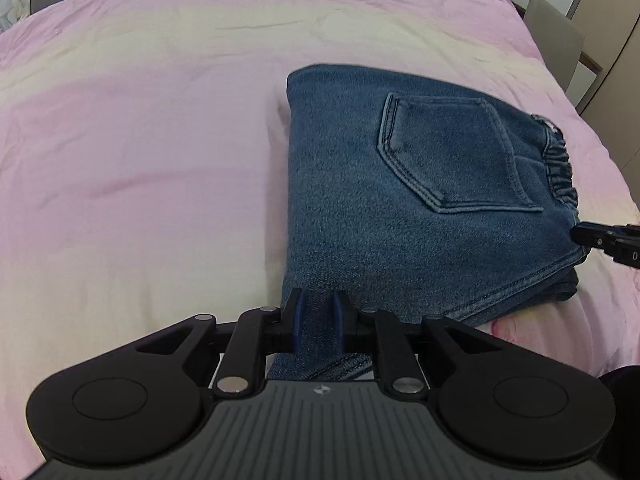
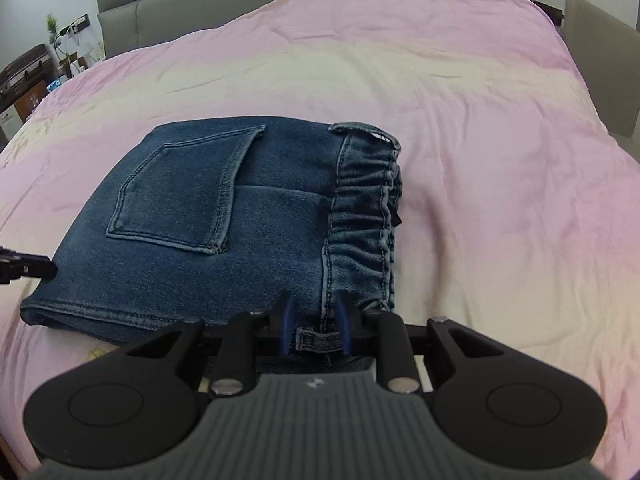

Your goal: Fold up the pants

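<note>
Blue denim pants (image 1: pixel 400 200) lie folded in a compact stack on the pink bedspread (image 1: pixel 140 160), back pocket (image 1: pixel 452 156) up and elastic waistband (image 2: pixel 364 216) on the right. My left gripper (image 1: pixel 318 312) is shut on the pants' near left edge. My right gripper (image 2: pixel 314 322) is shut on the near waistband corner, by a belt loop (image 2: pixel 316 338). The right gripper's fingertip shows at the right edge of the left wrist view (image 1: pixel 596 236), and the left gripper's fingertip at the left edge of the right wrist view (image 2: pixel 32 268).
The bedspread (image 2: pixel 480 140) covers the whole bed. A grey headboard (image 2: pixel 200 8) stands at the far end. A bedside shelf with small items (image 2: pixel 32 80) is at the far left. A grey chair (image 1: pixel 556 36) stands by the right side.
</note>
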Available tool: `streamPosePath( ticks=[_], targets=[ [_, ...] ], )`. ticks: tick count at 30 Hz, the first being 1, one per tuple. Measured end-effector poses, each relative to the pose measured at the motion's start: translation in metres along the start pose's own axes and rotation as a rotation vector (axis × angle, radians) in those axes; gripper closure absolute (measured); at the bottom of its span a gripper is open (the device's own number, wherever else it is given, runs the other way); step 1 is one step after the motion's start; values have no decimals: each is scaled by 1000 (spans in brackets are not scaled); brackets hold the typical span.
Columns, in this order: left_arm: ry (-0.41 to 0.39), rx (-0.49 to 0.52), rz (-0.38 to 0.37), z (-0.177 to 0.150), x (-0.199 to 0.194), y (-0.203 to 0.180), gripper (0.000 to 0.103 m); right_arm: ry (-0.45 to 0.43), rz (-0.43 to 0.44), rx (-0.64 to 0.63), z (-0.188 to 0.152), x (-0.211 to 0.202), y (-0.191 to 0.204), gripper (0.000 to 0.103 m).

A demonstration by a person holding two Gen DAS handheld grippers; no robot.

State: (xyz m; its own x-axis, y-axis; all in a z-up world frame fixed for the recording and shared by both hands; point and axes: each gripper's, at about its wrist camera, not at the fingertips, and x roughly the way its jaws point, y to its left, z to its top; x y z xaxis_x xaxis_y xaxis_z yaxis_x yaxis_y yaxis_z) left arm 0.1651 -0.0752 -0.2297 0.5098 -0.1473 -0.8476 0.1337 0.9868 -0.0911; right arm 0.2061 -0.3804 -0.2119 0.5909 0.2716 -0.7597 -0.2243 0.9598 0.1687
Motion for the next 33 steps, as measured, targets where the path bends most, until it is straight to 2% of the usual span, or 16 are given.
streamPosePath(
  ticks=[3, 8, 14, 15, 17, 18, 20, 21, 22, 24, 26, 28, 30, 33],
  targets=[
    [11, -9, 14, -1, 8, 4, 84, 2, 1, 17, 1, 7, -1, 84],
    [44, -34, 31, -1, 0, 5, 80, -2, -17, -8, 3, 10, 0, 85],
    [-84, -95, 34, 3, -28, 15, 76, -3, -19, -29, 7, 6, 2, 84],
    [-101, -110, 29, 5, -32, 17, 69, -1, -21, -37, 7, 3, 4, 82],
    [-128, -141, 1, 9, -40, 18, 58, 0, -12, -41, 11, -6, 6, 72],
    [-142, -148, -13, 9, -43, 18, 51, -3, -3, -31, 11, -13, 6, 62],
    [-160, -154, -30, 15, -48, 17, 44, -7, 2, 0, 10, -24, 4, 52],
    [-166, -160, -39, 18, -49, 16, 38, -5, -12, 21, 9, -29, 2, 40],
    [-171, -167, -50, 20, -50, 17, 32, -2, -21, 48, 7, -32, -2, 35],
    [-178, -201, -83, 25, -45, 20, 25, 21, -3, 146, 4, -35, -17, 33],
    [-171, -240, -124, 30, -39, 25, 23, 56, 39, 280, -2, -32, -36, 25],
    [-156, -285, -159, 35, -29, 30, 21, 85, 73, 398, -5, -26, -53, 23],
    [-145, -336, -186, 40, -22, 38, 19, 105, 82, 434, -1, -21, -64, 23],
    [-124, -401, -210, 49, -9, 49, 18, 118, 112, 404, 17, -13, -71, 21]
  ],
)
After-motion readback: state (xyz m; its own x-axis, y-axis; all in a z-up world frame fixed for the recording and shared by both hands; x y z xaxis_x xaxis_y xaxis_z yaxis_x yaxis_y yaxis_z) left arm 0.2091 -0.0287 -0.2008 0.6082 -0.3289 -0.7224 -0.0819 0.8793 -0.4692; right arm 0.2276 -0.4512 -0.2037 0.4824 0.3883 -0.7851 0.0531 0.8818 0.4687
